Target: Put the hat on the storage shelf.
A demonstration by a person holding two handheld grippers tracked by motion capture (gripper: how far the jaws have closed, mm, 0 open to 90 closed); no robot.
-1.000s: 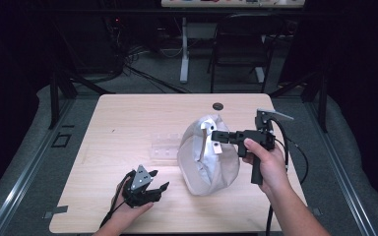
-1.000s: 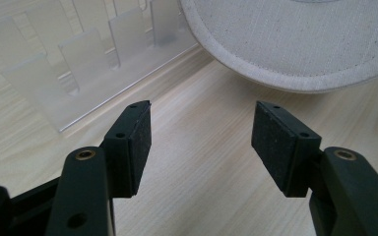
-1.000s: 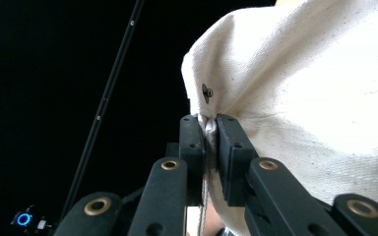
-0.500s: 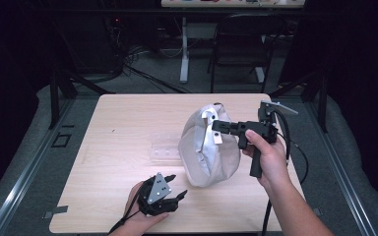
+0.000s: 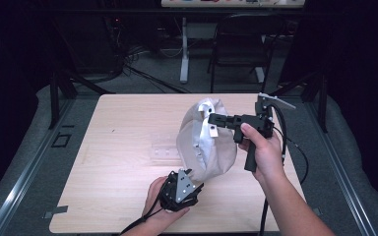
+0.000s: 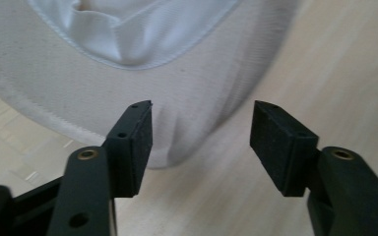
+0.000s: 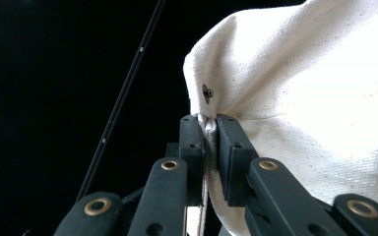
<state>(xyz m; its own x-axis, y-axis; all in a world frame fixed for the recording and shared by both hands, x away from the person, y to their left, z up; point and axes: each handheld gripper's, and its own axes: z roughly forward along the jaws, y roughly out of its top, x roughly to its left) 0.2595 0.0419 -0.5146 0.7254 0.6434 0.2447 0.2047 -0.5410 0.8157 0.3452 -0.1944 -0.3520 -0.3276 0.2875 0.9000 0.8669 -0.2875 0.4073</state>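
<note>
Two grippers share one white cloth bag (image 5: 204, 142), and what matters now is where its lower edge lies against our left gripper (image 5: 181, 189). We hold the bag up with the right gripper (image 5: 211, 119), whose jaws are clamped tight on a fold of fabric near the top, just beside a small metal stud (image 7: 207, 91). From that pinch the bag hangs down toward the table (image 5: 123, 128), its long axis running from the raised right gripper down to the near edge where our left hand (image 5: 157, 201) waits.

Our left gripper is the nearer one to that hanging end. In the left gripper view the bag's rounded bottom (image 6: 177, 132) sits straight ahead of the jaws and a little above them, slightly toward the left pad (image 6: 137, 142). The jaws stand apart with nothing between them; they have just been closing a little, yet no cloth is caught. We judge that the left gripper must push forward and upward until the hem lies between the pads before it closes.
</note>
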